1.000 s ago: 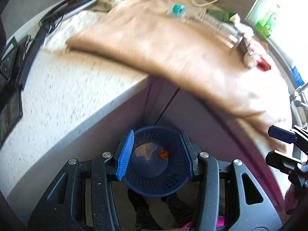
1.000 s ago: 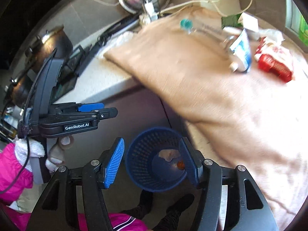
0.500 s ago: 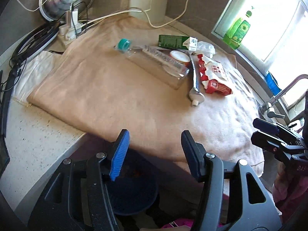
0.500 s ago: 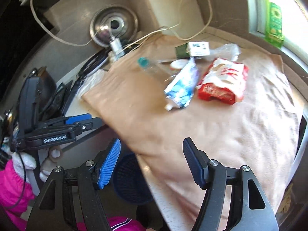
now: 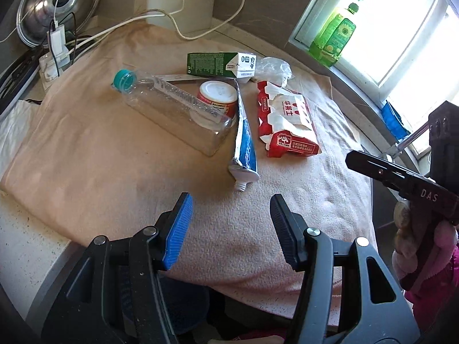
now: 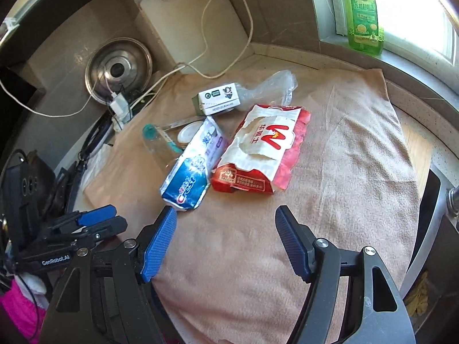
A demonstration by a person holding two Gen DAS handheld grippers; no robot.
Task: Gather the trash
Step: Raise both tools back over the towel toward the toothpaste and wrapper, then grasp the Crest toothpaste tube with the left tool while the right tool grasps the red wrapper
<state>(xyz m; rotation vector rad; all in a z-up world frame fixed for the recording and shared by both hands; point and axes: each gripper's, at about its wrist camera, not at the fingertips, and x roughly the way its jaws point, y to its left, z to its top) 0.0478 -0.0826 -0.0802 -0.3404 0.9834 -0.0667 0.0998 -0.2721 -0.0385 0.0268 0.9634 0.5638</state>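
Both tongs are hanging empty over the towel [image 5: 109, 154]: the left gripper [image 5: 229, 226] parted, the right gripper [image 6: 225, 240] having just been widening. The toothpaste tube [image 5: 243, 143] is lying nearest, between bottle [image 5: 175, 109] and red wrapper [image 5: 287, 123]; straddling its narrow body crosswise is looking wisest.

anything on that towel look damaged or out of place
Yes. The red and white paper wrapper is torn open along its top face. The blue and white toothpaste tube is squeezed flat with its cap missing. The clear plastic bottle with a teal cap lies on its side across the red-labelled white-lidded tub.
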